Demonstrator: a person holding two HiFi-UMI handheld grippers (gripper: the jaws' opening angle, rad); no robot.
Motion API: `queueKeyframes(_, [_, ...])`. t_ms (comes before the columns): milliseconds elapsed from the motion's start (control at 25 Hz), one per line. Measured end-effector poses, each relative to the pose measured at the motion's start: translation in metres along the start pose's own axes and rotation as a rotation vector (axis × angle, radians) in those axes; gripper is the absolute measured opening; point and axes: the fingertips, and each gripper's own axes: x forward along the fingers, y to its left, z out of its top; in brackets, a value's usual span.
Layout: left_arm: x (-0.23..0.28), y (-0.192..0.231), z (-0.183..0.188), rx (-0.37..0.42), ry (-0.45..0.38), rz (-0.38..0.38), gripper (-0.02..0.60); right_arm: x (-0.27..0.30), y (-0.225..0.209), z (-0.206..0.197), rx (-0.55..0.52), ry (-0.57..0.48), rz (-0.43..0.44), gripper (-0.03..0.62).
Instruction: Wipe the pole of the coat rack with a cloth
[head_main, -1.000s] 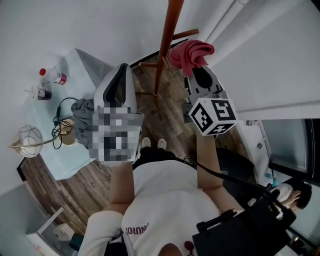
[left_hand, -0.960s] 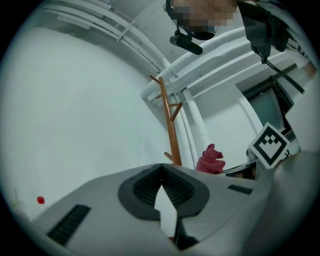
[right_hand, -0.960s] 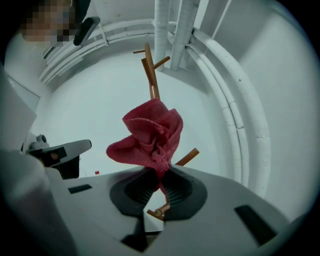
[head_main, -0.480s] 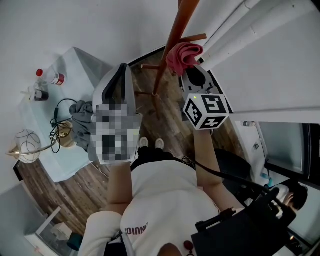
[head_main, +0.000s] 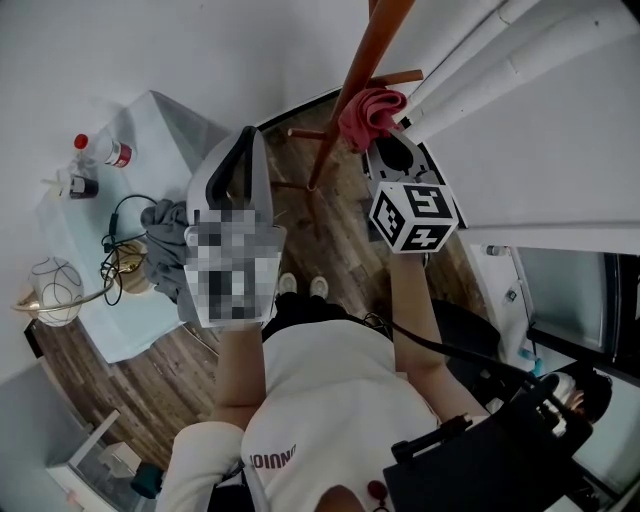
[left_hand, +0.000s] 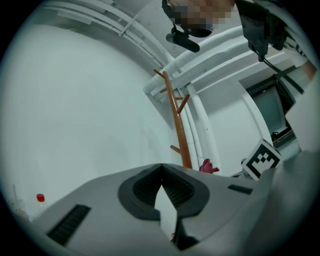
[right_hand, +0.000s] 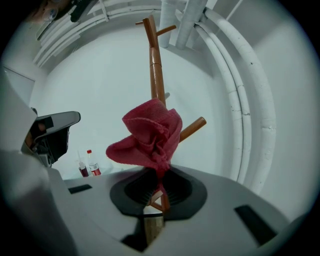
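Note:
The brown wooden coat rack pole (head_main: 352, 75) rises past the top of the head view, with short pegs near its lower part. My right gripper (head_main: 385, 145) is shut on a red cloth (head_main: 368, 112), which bunches up against the pole. In the right gripper view the cloth (right_hand: 148, 138) covers the pole (right_hand: 156, 75) just beyond the jaws, beside a peg (right_hand: 192, 129). My left gripper (head_main: 246, 150) hangs left of the pole, jaws together with nothing between them. The left gripper view shows the coat rack (left_hand: 179, 125) far off and the cloth (left_hand: 208, 166) small.
A light table (head_main: 150, 135) stands at the left with a red-capped bottle (head_main: 100, 152), a small dark bottle (head_main: 80, 186), cables and a grey cloth (head_main: 168, 222). White pipes (head_main: 480, 40) run along the wall right of the pole. Wood floor (head_main: 330, 220) lies below.
My right gripper with the red cloth has moved up and left along the pole over the last second. The left gripper stays in place.

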Motion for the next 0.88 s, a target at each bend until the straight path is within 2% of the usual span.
queueKeyframes(880, [-0.004,0.001,-0.003,-0.024,-0.002,-0.005,0.014,-0.011,0.0,-0.01,0.002,0.068,-0.014,0.046])
